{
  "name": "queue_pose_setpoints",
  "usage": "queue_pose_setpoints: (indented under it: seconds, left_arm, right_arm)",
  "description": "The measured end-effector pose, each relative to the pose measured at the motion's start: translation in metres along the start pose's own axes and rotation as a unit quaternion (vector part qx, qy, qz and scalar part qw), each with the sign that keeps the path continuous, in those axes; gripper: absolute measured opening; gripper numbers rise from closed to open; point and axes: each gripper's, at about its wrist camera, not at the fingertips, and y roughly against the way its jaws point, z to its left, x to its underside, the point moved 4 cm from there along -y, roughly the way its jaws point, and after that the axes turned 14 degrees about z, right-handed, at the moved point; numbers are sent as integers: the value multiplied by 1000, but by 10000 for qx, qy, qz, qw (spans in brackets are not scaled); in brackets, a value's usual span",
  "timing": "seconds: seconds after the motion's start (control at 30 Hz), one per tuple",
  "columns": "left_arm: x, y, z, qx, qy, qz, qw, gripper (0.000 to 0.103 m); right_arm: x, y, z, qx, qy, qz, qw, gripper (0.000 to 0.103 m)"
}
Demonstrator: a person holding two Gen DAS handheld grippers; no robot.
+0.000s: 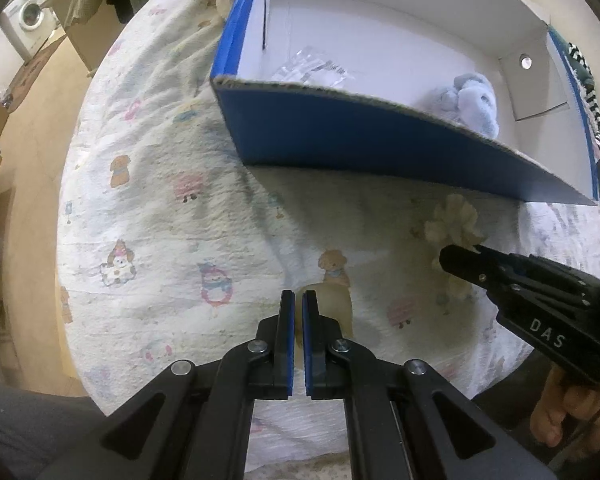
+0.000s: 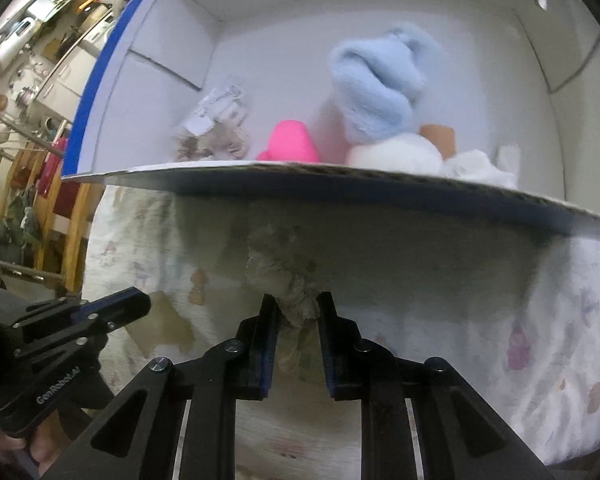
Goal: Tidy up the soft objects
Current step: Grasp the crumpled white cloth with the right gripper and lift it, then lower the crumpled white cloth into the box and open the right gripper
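Cartoon-printed quilting covers the bed where a blue cardboard box sits open, seen from the left wrist camera, with a washing machine far off at the upper left. Inside the white-lined box lie a pale blue plush toy and a clear plastic packet. The left gripper points down at the quilt with its blue-padded jaws together and nothing between them. To its right, the right gripper reaches a cream fluffy scrunchie lying on the quilt just in front of the box's near wall.

From the right wrist camera, the right gripper has its jaws pressed against the sides of that scrunchie, which bulges out ahead of the fingertips; it rests on the bedding, not yet lifted. Beyond the box wall the plush toy is joined by a pink item, a white soft ball, a crumpled white cloth and a beige frilled piece beside the packet. The left gripper waits at the lower left.

By appearances the sorting is well advanced: several soft things are boxed, and the scrunchie, now gripped, remains to be carried over the wall.
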Motion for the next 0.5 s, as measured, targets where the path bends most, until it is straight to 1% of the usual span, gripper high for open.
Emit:
queue_pose_setpoints:
  seconds: [0.1,0.23,0.37,0.4,0.5]
  left_arm:
    - [-1,12,-4,69,-10,-237,9997,4]
    - [1,39,-16,-25,-219,-638,9977,4]
    - [4,80,-26,-32,-359,-1212,9920,4]
    - [5,89,-27,-33,-398,-1337,9902,4]
    - [0,109,-28,-44,-477,-1592,9861,4]
  right_arm:
    - [3,11,-2,-82,-22,-131,9999,21]
    - [16,35,-7,-311,-48,-323,9990,21]
    - [28,69,-7,-464,-15,-687,9966,21]
    - [30,80,-8,-506,-30,-854,9951,21]
    - [34,106,-9,-608,11,-1219,9907,21]
